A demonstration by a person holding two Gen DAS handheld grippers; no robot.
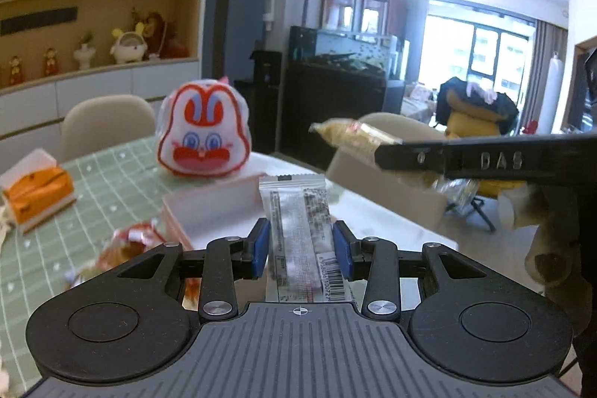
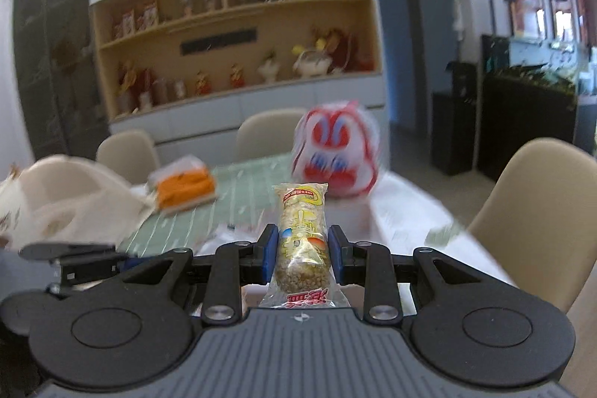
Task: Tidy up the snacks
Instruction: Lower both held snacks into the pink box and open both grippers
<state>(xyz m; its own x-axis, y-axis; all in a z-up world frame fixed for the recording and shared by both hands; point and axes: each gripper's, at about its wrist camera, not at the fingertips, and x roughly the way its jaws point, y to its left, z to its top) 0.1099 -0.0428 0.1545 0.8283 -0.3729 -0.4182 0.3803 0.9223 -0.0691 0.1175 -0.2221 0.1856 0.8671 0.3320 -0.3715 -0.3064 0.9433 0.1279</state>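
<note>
Left wrist view: left tongs [image 1: 301, 250] clamped on silver packet [image 1: 298, 230], above pink box [image 1: 209, 211]. Right tongs [image 2: 303, 254] clamped on rice bar [image 2: 303, 237], over table [image 2: 410, 211]. Risk: slick wrappers slipping out mid-carry, or bumping rabbit bag [image 1: 203, 129].

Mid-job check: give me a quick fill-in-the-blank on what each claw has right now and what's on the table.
1. The left claw is shut on a flat ____ snack packet with a barcode.
2. The right claw is shut on a yellow puffed-grain ____.
3. The orange tissue box rests on a ____ checked tablecloth.
4. Behind the open pink box stands a red-and-white ____-faced bag.

Missing words: silver; bar; green; cartoon
</note>
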